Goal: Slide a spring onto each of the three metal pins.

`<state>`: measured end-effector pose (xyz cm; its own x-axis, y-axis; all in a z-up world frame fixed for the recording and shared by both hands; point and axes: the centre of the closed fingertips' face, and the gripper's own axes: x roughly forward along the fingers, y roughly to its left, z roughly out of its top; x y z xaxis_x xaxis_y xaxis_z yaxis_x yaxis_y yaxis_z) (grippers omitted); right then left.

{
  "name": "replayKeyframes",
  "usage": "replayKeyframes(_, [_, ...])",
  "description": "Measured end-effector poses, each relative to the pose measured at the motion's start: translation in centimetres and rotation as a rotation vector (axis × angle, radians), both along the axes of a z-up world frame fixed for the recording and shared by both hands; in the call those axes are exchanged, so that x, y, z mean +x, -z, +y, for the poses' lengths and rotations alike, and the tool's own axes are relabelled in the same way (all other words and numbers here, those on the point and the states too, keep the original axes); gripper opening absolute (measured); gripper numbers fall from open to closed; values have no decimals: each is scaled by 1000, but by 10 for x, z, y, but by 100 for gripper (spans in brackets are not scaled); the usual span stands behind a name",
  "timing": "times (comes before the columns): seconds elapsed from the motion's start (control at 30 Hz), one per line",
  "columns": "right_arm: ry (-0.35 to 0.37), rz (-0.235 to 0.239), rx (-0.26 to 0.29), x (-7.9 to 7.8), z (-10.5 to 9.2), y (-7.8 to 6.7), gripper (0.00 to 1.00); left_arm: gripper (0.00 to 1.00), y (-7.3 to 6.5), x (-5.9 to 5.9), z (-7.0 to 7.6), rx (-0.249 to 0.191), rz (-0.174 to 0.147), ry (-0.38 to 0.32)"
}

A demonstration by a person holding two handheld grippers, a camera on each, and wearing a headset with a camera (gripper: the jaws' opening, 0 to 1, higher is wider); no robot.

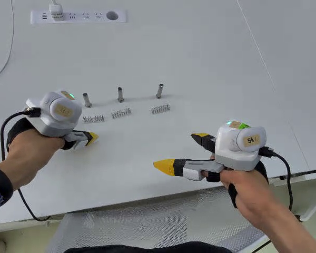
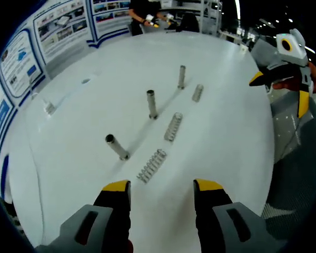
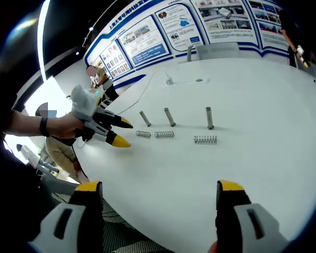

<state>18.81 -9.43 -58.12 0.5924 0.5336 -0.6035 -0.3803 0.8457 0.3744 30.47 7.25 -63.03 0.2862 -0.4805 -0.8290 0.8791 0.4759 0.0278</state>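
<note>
Three short metal pins stand upright in a row on the white table: left pin (image 1: 87, 99), middle pin (image 1: 120, 94), right pin (image 1: 159, 90). A small spring lies flat just in front of each: left spring (image 1: 93, 119), middle spring (image 1: 121, 113), right spring (image 1: 160, 109). My left gripper (image 1: 89, 138) is open and empty, a short way before the left spring (image 2: 151, 165) and left pin (image 2: 117, 147). My right gripper (image 1: 181, 152) is open wide and empty, nearer the table's front edge, well back from the right spring (image 3: 205, 139) and right pin (image 3: 208, 118).
A white power strip (image 1: 79, 16) with one plug sits at the far left of the table. A seam (image 1: 258, 50) runs across the table at the right. The front edge (image 1: 147, 197) is close below both hands, with a mesh chair (image 1: 147, 226) under it.
</note>
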Motion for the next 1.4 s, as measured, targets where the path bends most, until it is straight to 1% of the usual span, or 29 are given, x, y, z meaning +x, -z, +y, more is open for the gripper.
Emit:
replayKeyframes(0.07, [0,1,0,-1,0,0,90,49,1,0,-2,16,0,25])
replayKeyframes(0.27, [3,2,1,-2,-2,1,90,49,4,3,-8,19,-5,70])
replayKeyframes(0.43, [9,3,2,-2,-3,1,90,46,8,5,-14,19,-1,98])
replayKeyframes(0.47, [9,3,1,-3,-3,1,90,45,9,6,-15,16,4,102])
replayKeyframes(0.6, [12,4,2,-3,-3,1,90,40,12,6,-16,19,12,106])
replayKeyframes(0.7, [12,5,1,-3,-4,1,90,38,16,7,-13,24,21,102])
replayKeyframes(0.83, [15,7,2,-3,-5,1,90,33,16,8,-11,26,19,95])
replayKeyframes(1.07, [14,9,5,-2,-3,1,90,26,20,6,-9,26,30,94])
replayKeyframes(1.13, [15,8,7,-2,-3,0,90,22,21,7,-8,33,26,98])
replayKeyframes(1.2, [14,10,8,-2,-2,0,90,20,22,6,-8,29,36,79])
replayKeyframes(1.27, [11,10,7,-2,-1,0,90,17,24,7,-6,36,40,67])
replayKeyframes(1.3, [10,10,8,-2,0,0,90,17,22,8,-8,23,39,47])
replayKeyframes(1.33, [10,10,8,-2,0,0,90,17,22,7,-7,24,42,47])
replayKeyframes(1.4, [8,11,10,-2,0,0,90,14,22,9,-7,28,34,34])
